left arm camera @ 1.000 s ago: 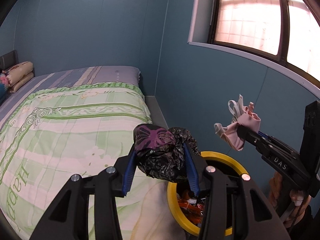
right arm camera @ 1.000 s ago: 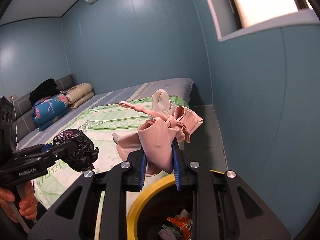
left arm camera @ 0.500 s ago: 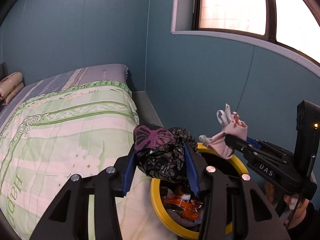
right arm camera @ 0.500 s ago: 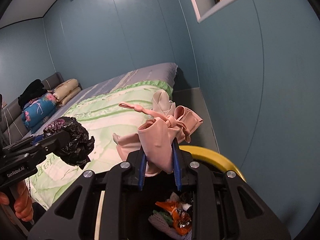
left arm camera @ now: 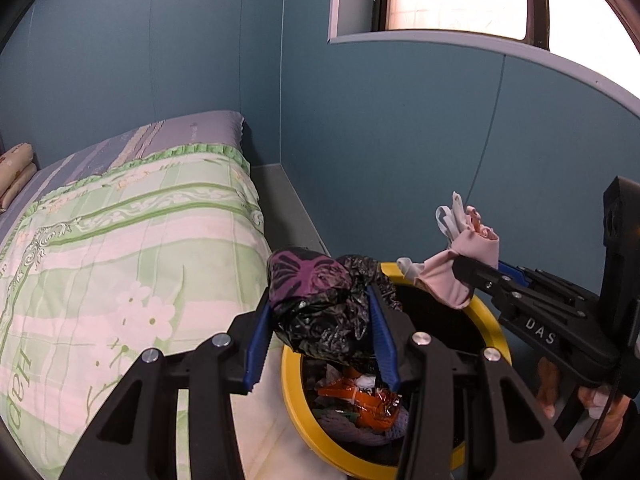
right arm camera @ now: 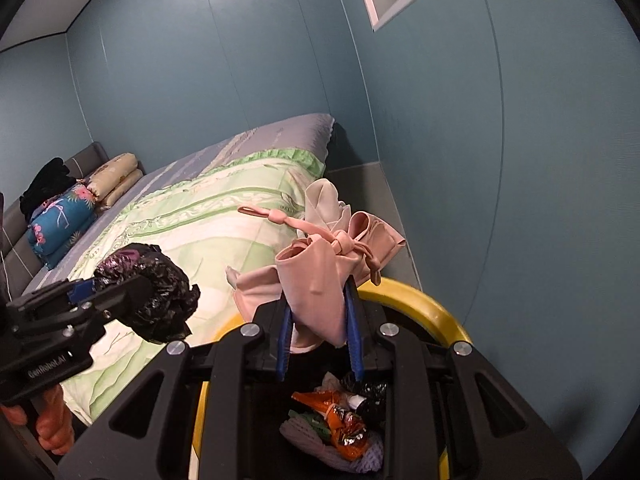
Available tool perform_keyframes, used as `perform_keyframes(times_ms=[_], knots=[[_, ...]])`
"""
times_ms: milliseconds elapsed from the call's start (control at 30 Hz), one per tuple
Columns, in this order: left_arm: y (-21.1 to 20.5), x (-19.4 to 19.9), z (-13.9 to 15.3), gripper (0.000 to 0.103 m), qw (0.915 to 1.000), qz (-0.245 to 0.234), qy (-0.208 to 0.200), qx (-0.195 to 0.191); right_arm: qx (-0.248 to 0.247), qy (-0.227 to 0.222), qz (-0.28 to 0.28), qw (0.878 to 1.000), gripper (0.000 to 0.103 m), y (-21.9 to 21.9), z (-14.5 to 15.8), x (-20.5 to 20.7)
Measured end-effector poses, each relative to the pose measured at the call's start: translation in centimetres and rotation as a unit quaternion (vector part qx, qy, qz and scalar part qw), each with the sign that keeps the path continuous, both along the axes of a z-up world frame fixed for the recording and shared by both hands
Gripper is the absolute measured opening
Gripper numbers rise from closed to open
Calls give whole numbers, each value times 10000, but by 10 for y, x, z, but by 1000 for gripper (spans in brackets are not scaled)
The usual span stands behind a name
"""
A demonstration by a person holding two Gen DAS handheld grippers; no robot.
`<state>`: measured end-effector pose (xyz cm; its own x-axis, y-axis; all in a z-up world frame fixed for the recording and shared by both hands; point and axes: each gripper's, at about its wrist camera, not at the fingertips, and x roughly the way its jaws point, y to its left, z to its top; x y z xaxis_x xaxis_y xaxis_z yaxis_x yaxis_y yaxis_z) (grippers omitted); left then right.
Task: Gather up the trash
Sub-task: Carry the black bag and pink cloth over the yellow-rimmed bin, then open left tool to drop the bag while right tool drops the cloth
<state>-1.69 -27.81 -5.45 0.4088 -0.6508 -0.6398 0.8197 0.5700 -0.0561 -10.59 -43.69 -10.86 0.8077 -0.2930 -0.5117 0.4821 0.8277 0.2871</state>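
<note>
Both grippers sat over the bin, loads not yet dropped. Left gripper had its jaws clamped on a crumpled black bag, hanging at the bin's bed-side rim. Right gripper had its jaws narrow, pinching a pink pouch above the opening. Risks, as judged: the bag was near the rim — released there, it could catch the edge and slide onto the bed. The pouch's drawstring could snag a jaw on release. The two grippers were close — a bump was possible.
</note>
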Motion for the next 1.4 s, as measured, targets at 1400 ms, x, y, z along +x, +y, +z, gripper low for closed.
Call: perform_keyframes(times_ms=[1400], knots=[[-18,10,-54,49,9953,-294,891,246,469,479,-245,9975,28,-14,-28,29]])
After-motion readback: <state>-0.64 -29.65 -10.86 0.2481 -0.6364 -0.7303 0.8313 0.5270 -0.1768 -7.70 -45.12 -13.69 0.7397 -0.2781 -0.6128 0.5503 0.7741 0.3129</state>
